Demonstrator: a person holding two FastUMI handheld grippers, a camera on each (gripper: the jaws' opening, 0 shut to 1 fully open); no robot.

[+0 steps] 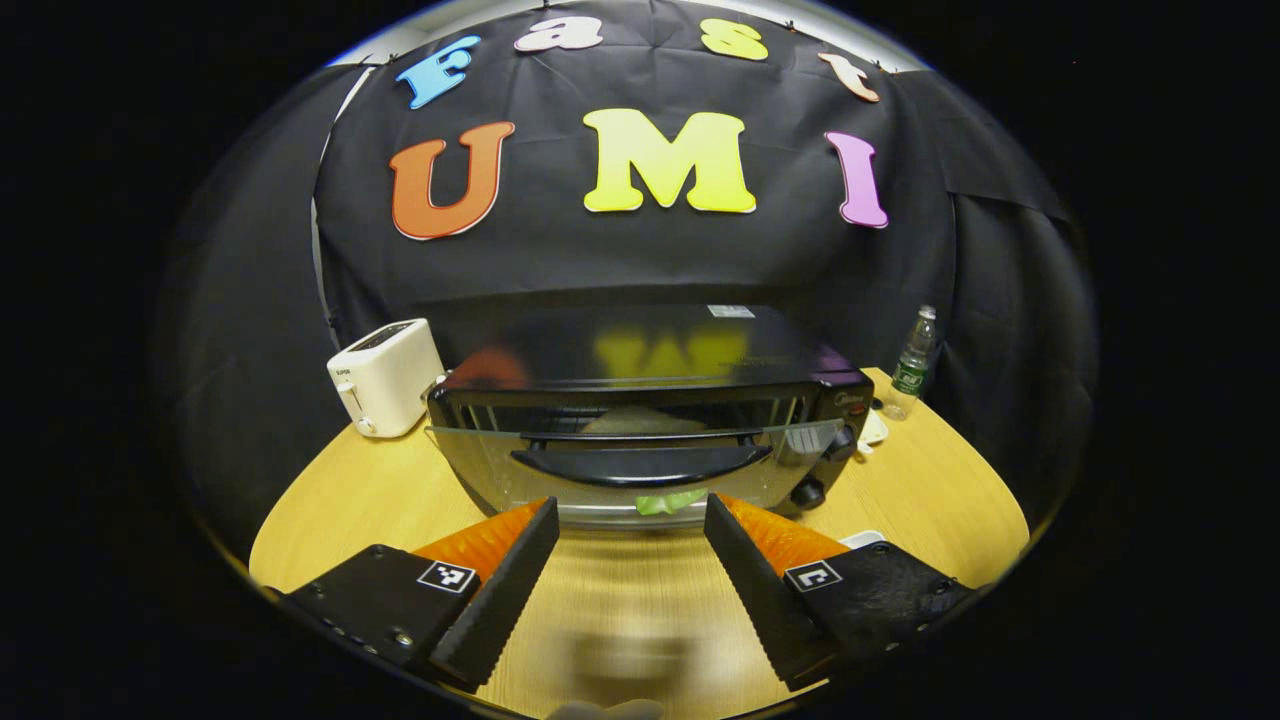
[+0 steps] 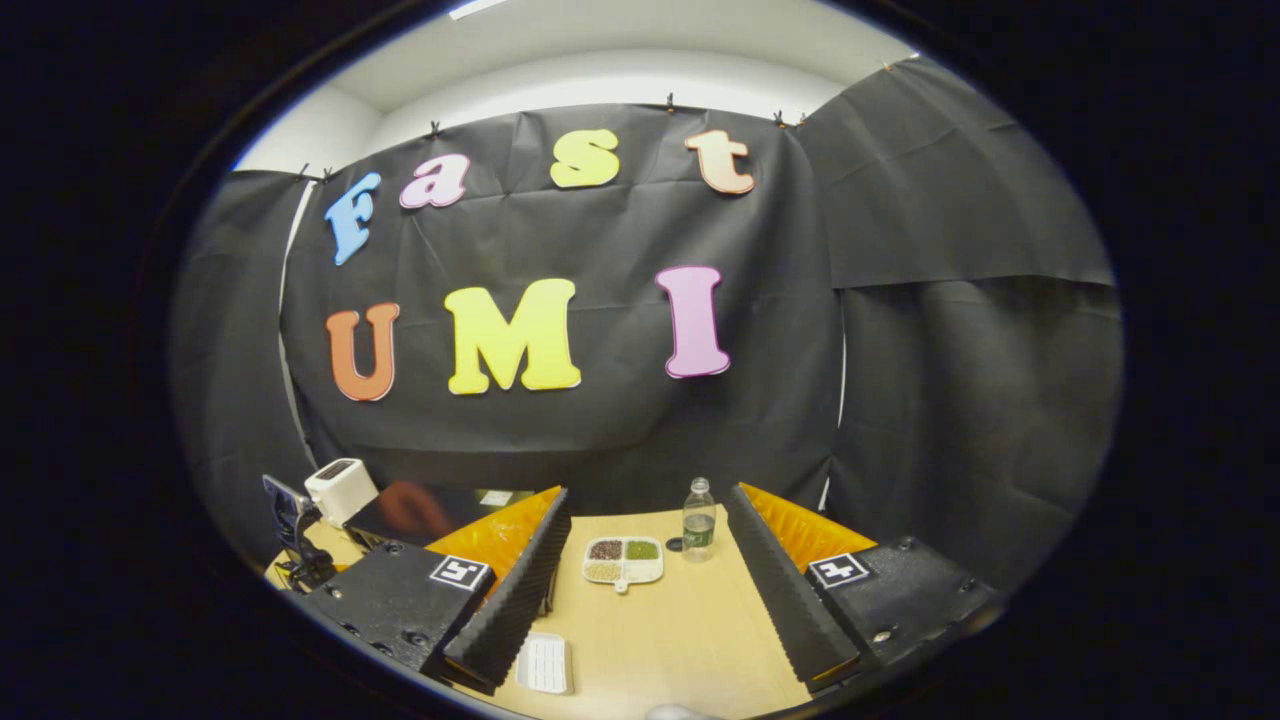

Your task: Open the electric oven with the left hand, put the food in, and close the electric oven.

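The black electric oven [image 1: 650,350] stands on the wooden table straight ahead of my left gripper [image 1: 630,508], which is open and a short way in front of the door. The glass door [image 1: 480,465] leans outward, partly open, with its dark handle [image 1: 640,465] between and just beyond my fingertips. A tan rounded food item [image 1: 640,421] sits inside behind the glass. A green scrap [image 1: 670,502] shows at the door's lower edge. My right gripper [image 2: 648,492] is open and holds nothing, above the table to the right of the oven [image 2: 430,510].
A white toaster [image 1: 385,375] stands left of the oven. A water bottle [image 1: 915,360] and a white divided dish [image 2: 622,560] with several small portions sit at the right. A white ridged piece [image 2: 545,662] lies near my right gripper. The table's front edge curves close below.
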